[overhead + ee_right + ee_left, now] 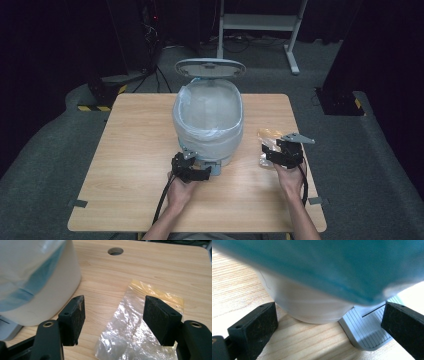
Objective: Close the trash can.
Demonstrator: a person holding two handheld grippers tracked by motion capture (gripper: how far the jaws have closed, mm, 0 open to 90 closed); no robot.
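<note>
Your right hand-held gripper (113, 320) stands wide open with nothing between its jaws, hovering just above the clear plastic wrapper (140, 325), which lies flat on the surface (150, 267) directly under and ahead of it. To pick it up well, I would lower the jaws until both pads straddle a raised crinkle near the wrapper's close edge, then close slowly, since thin film like this probably slips away if you pinch it flat against the wood. Your left hand-held gripper (329, 325) is also open and empty, its jaws set either side of the grey foot pedal (368, 330) at the base of the white bin (209, 120), just ahead of it. The bin's lid (210, 67) stands raised behind the bag-lined opening, off to the left of your right hand-held gripper, so the drop should be short once the wrapper is lifted clear.
</note>
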